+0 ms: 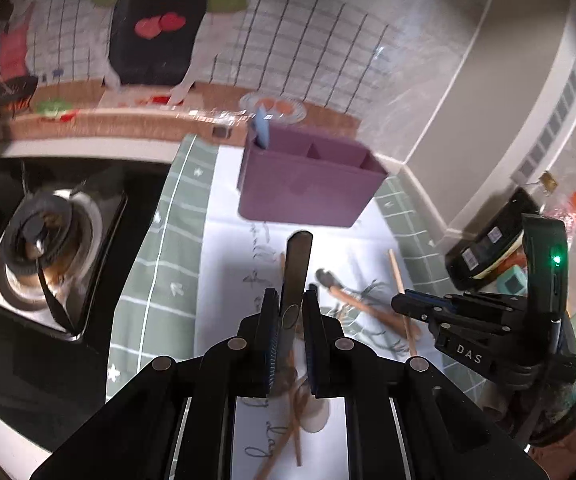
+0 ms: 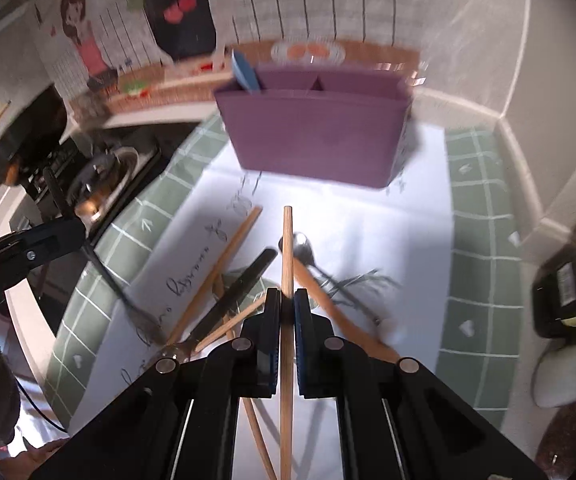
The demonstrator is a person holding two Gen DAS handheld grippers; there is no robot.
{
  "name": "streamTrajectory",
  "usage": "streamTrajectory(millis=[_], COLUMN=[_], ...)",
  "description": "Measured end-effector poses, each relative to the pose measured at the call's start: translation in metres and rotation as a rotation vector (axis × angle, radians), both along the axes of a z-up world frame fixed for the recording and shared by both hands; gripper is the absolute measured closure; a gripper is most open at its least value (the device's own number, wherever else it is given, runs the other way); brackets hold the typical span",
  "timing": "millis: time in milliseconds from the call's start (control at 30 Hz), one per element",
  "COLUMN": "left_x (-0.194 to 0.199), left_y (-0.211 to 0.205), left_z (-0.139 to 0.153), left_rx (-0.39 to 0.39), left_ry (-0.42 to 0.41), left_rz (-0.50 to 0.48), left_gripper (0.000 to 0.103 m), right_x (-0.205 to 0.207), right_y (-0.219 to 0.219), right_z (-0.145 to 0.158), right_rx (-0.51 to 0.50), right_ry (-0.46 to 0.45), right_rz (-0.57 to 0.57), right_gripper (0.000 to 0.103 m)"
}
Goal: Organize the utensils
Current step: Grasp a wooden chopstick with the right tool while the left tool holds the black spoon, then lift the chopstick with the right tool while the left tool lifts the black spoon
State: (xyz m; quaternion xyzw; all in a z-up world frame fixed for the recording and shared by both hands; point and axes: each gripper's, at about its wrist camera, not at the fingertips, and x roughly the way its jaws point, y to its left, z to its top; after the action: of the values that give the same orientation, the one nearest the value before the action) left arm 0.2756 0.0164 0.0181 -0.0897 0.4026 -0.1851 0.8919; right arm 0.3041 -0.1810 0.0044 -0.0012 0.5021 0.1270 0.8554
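Observation:
A purple organizer [image 1: 307, 188] [image 2: 315, 136] with several compartments stands at the far end of the white paper, a blue utensil [image 1: 262, 128] [image 2: 244, 72] in its left compartment. My left gripper [image 1: 291, 296] [image 2: 60, 232] is shut on a flat dark metal utensil [image 1: 297, 264] [image 2: 108, 276] whose handle points toward the organizer. My right gripper [image 2: 286, 300] [image 1: 399, 302] is shut on a wooden chopstick [image 2: 286, 256] [image 1: 395, 276], lifted above the paper. On the paper lie more chopsticks [image 2: 232, 248], a dark-handled spoon [image 2: 244, 280] and a wooden-handled spoon [image 2: 307, 252] [image 1: 351, 300].
The white paper [image 2: 347, 216] lies on a green checked mat [image 1: 160, 272] [image 2: 483, 240]. A gas stove burner [image 1: 44, 248] [image 2: 100, 184] is to the left. A black device [image 1: 487, 248] [image 2: 567, 280] sits at the right by the wall. An illustrated tiled backsplash stands behind.

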Motion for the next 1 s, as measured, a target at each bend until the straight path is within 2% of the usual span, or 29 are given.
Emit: streamTrajectory(millis=[233, 400, 533, 700, 733, 833, 867, 933, 1000], left_x=[-0.005, -0.005, 0.006, 0.016, 0.018, 0.02, 0.019, 0.021, 0.025], left_y=[-0.01, -0.014, -0.013, -0.016, -0.017, -0.022, -0.022, -0.023, -0.025], left_z=[0.028, 0.036, 0.025, -0.004, -0.01, -0.029, -0.035, -0.05, -0.068], left_rx=[0.011, 0.028, 0.017, 0.041, 0.056, 0.171, 0.201, 0.258, 0.322], left_ry=[-0.081, -0.114, -0.057, 0.044, 0.062, 0.094, 0.099, 0.131, 0.182], left_rz=[-0.037, -0.053, -0.07, -0.097, -0.12, -0.206, -0.227, -0.273, -0.306], left_gripper=[0.096, 0.098, 0.098, 0.094, 0.09, 0.058, 0.051, 0.045, 0.043], right_x=[-0.009, -0.011, -0.01, -0.009, -0.009, -0.008, -0.007, -0.005, -0.003], right_y=[-0.007, -0.011, -0.014, -0.016, -0.016, -0.016, -0.016, -0.018, -0.017], right_z=[0.027, 0.04, 0.034, 0.023, 0.021, 0.012, 0.008, 0.004, -0.002], right_rx=[-0.012, -0.024, -0.011, 0.001, 0.001, -0.004, 0.002, 0.019, 0.036], right_ry=[-0.074, -0.113, -0.094, -0.059, -0.052, -0.028, -0.018, -0.006, 0.013], right_rz=[-0.035, -0.048, -0.055, -0.056, -0.053, -0.042, -0.04, -0.039, -0.039], right_gripper=[0.097, 0.097, 0.097, 0.097, 0.097, 0.097, 0.097, 0.097, 0.097])
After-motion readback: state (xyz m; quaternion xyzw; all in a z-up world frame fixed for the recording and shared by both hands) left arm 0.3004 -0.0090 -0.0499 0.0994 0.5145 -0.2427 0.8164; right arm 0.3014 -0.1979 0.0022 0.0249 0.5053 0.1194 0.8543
